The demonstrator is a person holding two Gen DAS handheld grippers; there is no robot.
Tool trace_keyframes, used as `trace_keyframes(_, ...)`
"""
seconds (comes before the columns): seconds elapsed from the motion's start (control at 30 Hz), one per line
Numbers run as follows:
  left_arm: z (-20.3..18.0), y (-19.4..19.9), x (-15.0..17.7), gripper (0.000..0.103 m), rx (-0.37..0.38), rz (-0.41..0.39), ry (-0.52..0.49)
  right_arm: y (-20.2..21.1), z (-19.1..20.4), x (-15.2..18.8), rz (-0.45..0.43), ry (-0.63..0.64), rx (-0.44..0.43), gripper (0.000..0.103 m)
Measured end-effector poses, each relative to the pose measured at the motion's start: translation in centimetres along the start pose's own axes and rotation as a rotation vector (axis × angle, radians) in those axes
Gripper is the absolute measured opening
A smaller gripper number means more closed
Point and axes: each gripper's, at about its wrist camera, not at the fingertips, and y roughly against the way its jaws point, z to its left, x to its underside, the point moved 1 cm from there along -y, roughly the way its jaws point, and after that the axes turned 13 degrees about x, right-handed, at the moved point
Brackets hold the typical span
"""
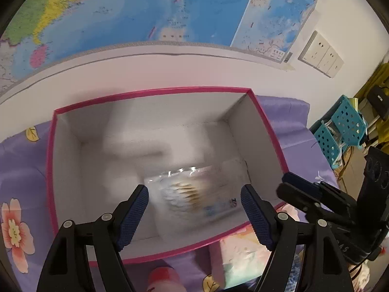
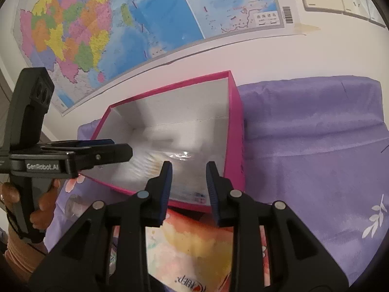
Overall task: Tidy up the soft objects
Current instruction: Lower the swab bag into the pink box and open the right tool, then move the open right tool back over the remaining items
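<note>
**Packet lying in the pink box, both grippers released above it**

Box with a bright pink rim and pale grey inside walls sits open on a surface covered by a purple floral cloth, close against a white wall. A clear plastic-wrapped soft packet, blurred in both views, lies on the box floor toward its near right corner, apart from both grippers.

The left gripper hangs over the near half of the box, pointing steeply down into it, its blue-padded fingers spread wide with nothing pressed between them. From the right wrist view the person's hand can be seen wrapped around its black handle.

The right gripper is poised over the box's near rim, its jaws parted by a moderate gap; the packet shows beyond that gap, but the pads are not touching it.

Just in front of the box, on the cloth, lies a second soft pack printed in orange, yellow and pale green. A colourful map hangs on the wall behind, with white wall sockets to its right, and a teal perforated basket stands off to the right of the surface.
</note>
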Motion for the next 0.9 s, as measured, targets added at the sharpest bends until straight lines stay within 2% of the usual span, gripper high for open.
trace_keyframes(0.23,-1.5,4.3,1.8,0.079,-0.038,-0.117,-0.088,4.7,0.4,1.1,-0.067,0.042,-0.074,0.032)
trace_keyframes(0.37,-2.8,7.7,3.5,0.080,-0.001,-0.180,-0.131,8.9,1.2,1.7,-0.131,0.082,-0.154,0.040)
trace_keyframes(0.5,-4.2,10.8,6.6,0.081,0.043,-0.227,-0.193,12.4,1.9,2.9,-0.168,0.132,-0.217,0.041)
trace_keyframes(0.67,-4.5,12.6,11.1,0.081,0.075,-0.227,-0.218,15.1,2.7,5.4,-0.144,0.187,-0.282,0.041)
trace_keyframes(0.9,-2.5,11.1,18.4,0.081,0.089,-0.148,-0.160,15.9,3.8,10.3,-0.066,0.302,-0.258,0.041)
